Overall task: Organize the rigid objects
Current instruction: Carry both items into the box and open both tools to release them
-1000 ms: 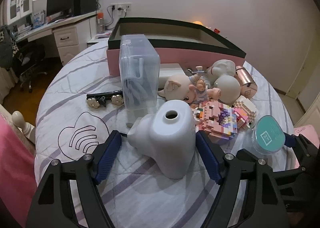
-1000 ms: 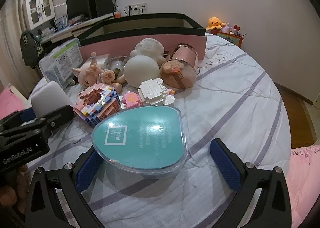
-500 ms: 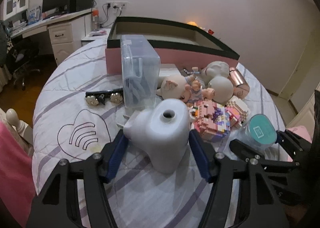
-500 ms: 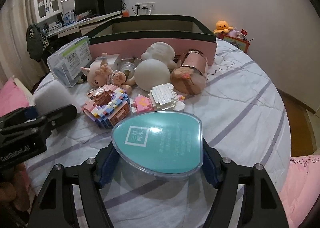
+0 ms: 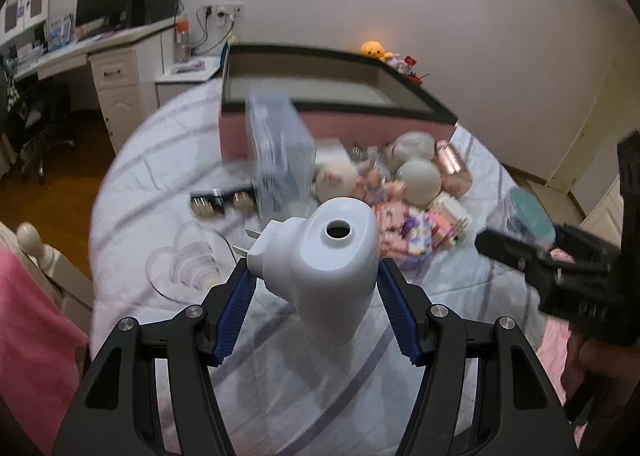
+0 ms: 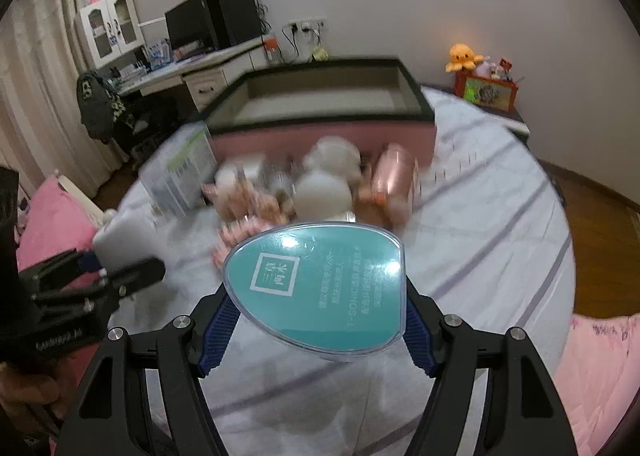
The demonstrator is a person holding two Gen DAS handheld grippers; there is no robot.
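My left gripper (image 5: pixel 314 276) is shut on a white plug-in device (image 5: pixel 332 256) with a round hole on top and metal prongs at its left. It hangs above the striped bed cover (image 5: pixel 168 159). My right gripper (image 6: pixel 318 296) is shut on a teal, rounded case with a clear lid (image 6: pixel 320 276), also held off the cover. In the left wrist view the teal case (image 5: pixel 528 211) shows at the right. In the right wrist view the white device (image 6: pixel 116 236) shows at the left. An open pink box with a dark rim (image 6: pixel 320 123) stands behind the pile.
Between the grippers and the pink box (image 5: pixel 236 135) lie a clear plastic box (image 5: pixel 276 151), a doll, a white ball-shaped toy (image 5: pixel 420 175), a rose-gold cylinder (image 5: pixel 452 159) and block models (image 5: pixel 412 232). A black strip with gold wheels (image 5: pixel 220 199) lies left. A desk stands beyond the bed.
Both grippers closed, the left on the white device and the right on the teal case. Both have since risen, lifting the objects off the bed cover.
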